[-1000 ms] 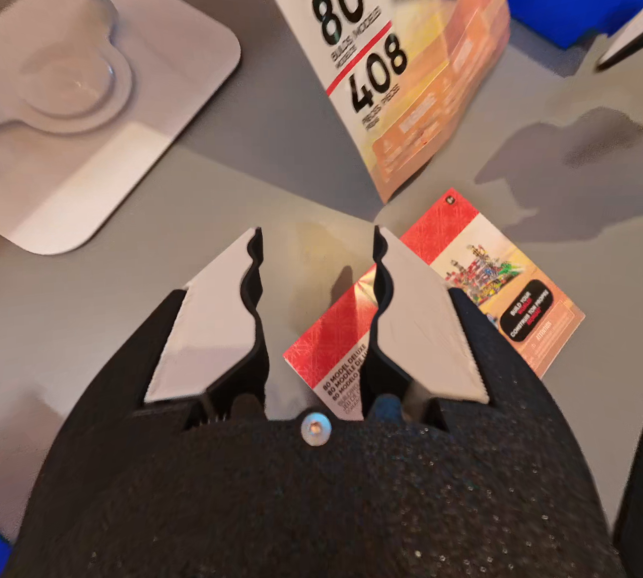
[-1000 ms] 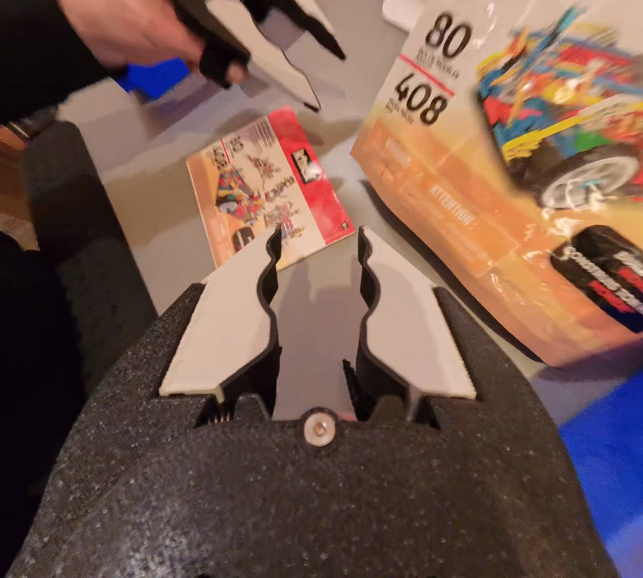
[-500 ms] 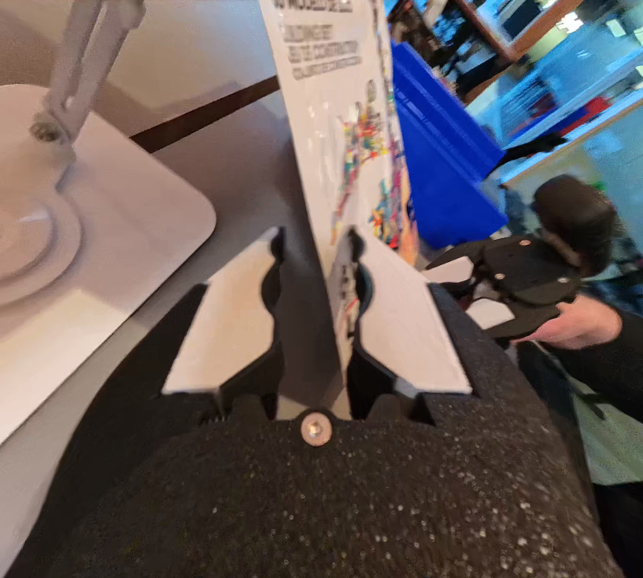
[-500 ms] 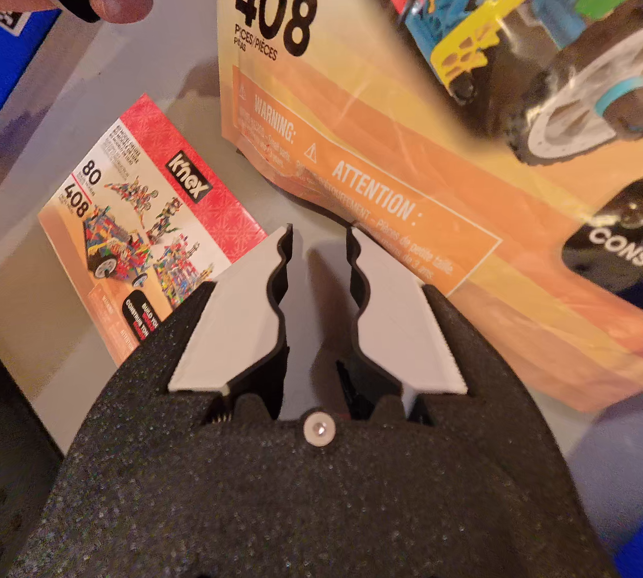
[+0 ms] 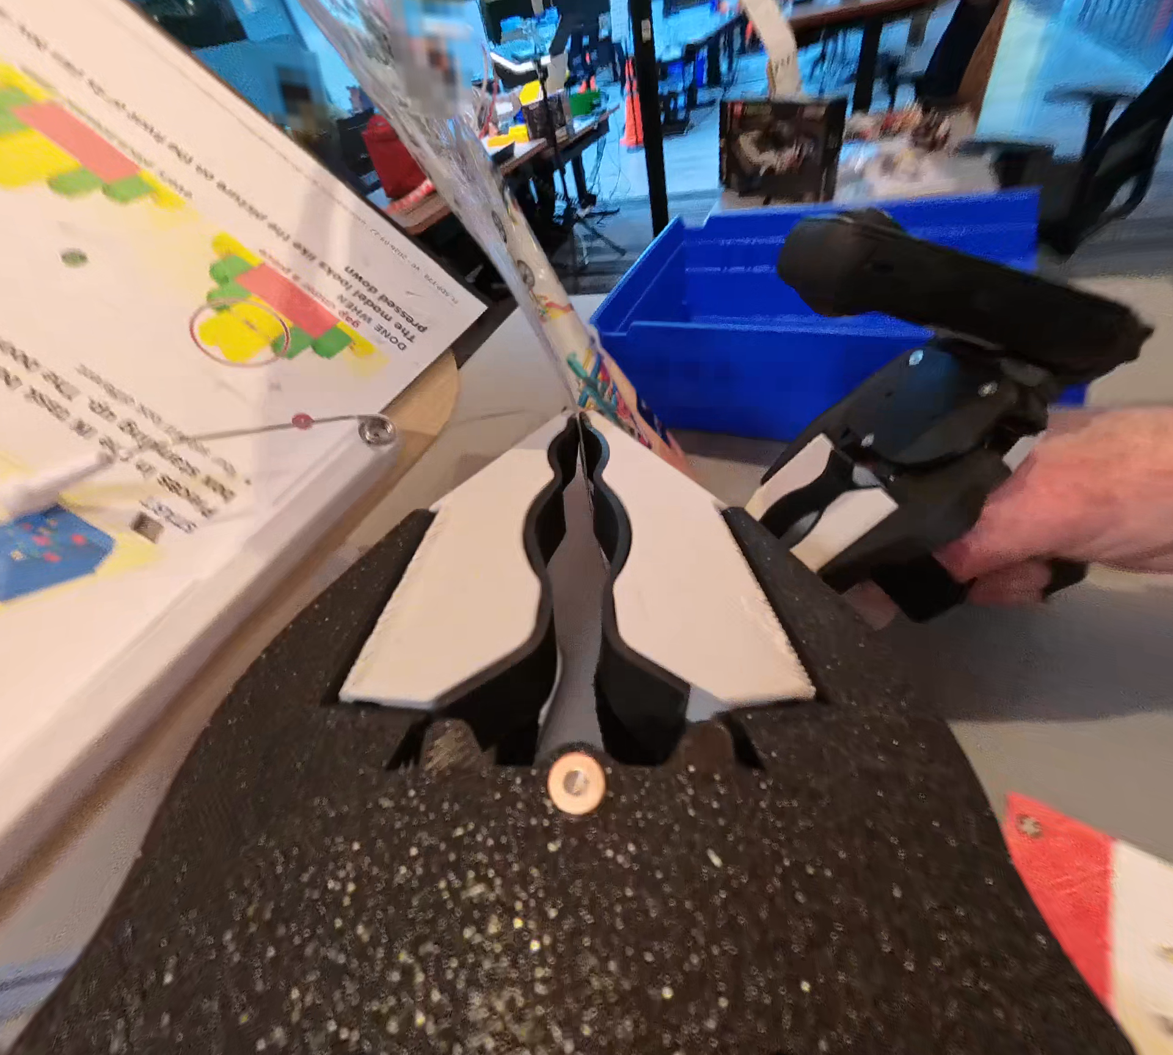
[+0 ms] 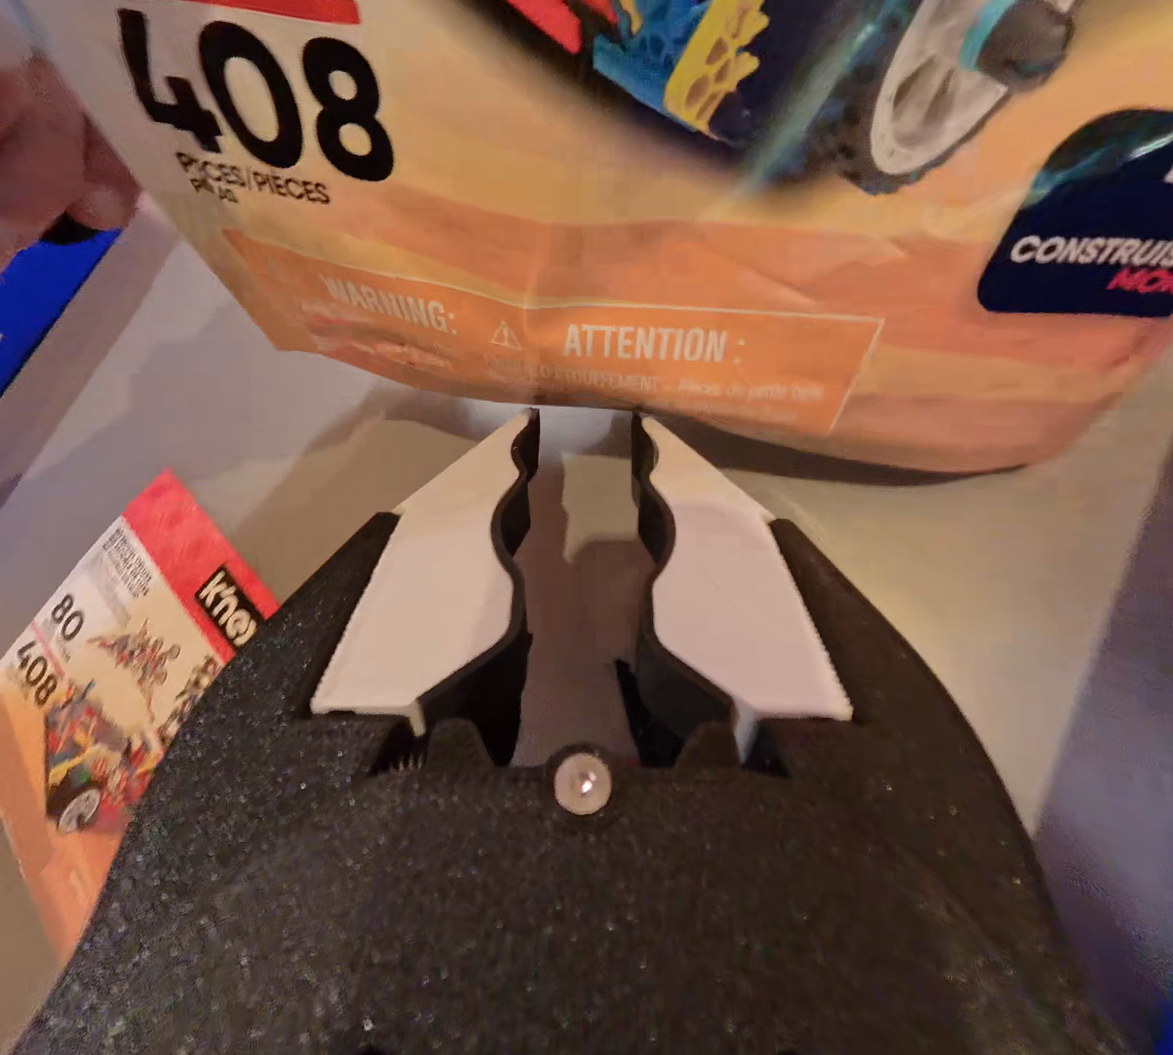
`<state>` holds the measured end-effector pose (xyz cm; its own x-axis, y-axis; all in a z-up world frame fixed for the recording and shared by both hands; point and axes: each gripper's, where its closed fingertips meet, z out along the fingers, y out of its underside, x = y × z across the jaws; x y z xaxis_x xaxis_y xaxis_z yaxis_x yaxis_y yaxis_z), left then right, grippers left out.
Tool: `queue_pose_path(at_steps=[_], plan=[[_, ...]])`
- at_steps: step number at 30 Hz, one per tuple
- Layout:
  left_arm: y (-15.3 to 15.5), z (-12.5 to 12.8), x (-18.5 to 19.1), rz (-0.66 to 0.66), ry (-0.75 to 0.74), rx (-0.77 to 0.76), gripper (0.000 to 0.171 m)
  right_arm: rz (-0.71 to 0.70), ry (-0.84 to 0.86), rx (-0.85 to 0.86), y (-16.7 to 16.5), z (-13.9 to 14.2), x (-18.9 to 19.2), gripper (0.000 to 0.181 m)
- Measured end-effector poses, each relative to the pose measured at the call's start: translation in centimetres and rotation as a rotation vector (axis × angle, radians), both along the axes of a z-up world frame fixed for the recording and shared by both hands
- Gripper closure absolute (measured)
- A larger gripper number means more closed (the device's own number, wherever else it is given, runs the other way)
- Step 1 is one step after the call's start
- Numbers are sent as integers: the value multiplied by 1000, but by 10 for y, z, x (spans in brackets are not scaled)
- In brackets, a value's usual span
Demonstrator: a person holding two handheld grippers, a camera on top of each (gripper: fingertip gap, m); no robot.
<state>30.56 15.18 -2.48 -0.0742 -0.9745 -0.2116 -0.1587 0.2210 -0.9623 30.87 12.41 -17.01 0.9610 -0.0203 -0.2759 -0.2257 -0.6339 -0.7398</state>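
Note:
A large printed plastic bag of toy building pieces (image 6: 635, 263) stands on the grey table. In the left wrist view I see it edge-on (image 5: 552, 320). My left gripper (image 5: 579, 421) is shut on the bag's thin side edge, which runs between the pads. My right gripper (image 6: 585, 421) is open, with its fingertips just below the bag's orange lower edge and nothing between the pads. The right gripper also shows in the left wrist view (image 5: 825, 491), held by a hand (image 5: 1079, 491), low beside the bag.
A red and orange booklet (image 6: 114, 644) lies flat on the table left of my right gripper; its corner shows in the left wrist view (image 5: 1092, 897). A blue bin (image 5: 762, 326) stands behind the bag. A white instruction sheet on a board (image 5: 159, 263) stands at the left. Tip to tip, the grippers are about 15 centimeters apart.
My left gripper closed on the bag's edge, and its view tilted up from the table to the room. My right gripper moved closer to the bag's lower edge and its jaws narrowed a little.

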Motion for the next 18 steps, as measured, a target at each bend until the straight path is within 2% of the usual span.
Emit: queue_pose_path(at_steps=[2,4,7,10,13,16,18], plan=[[4,-4,5,12,30,86,171,-11,34,1,11,0,3,156],[18,-7,10,57,11,14,171,-30,-2,-8,21,-4,10,156],[54,-45,10,197,103,-13,171,-5,10,-54,28,-14,8,153],[56,-62,10,199,133,-117,151,22,7,-60,22,-13,3,147],[56,-63,12,201,138,-143,150,38,24,-53,11,-9,-2,147],[62,-71,14,233,190,-155,135,56,40,-42,0,-5,-10,145],[61,-70,15,228,186,-167,133,78,31,-43,-8,-5,-17,145]])
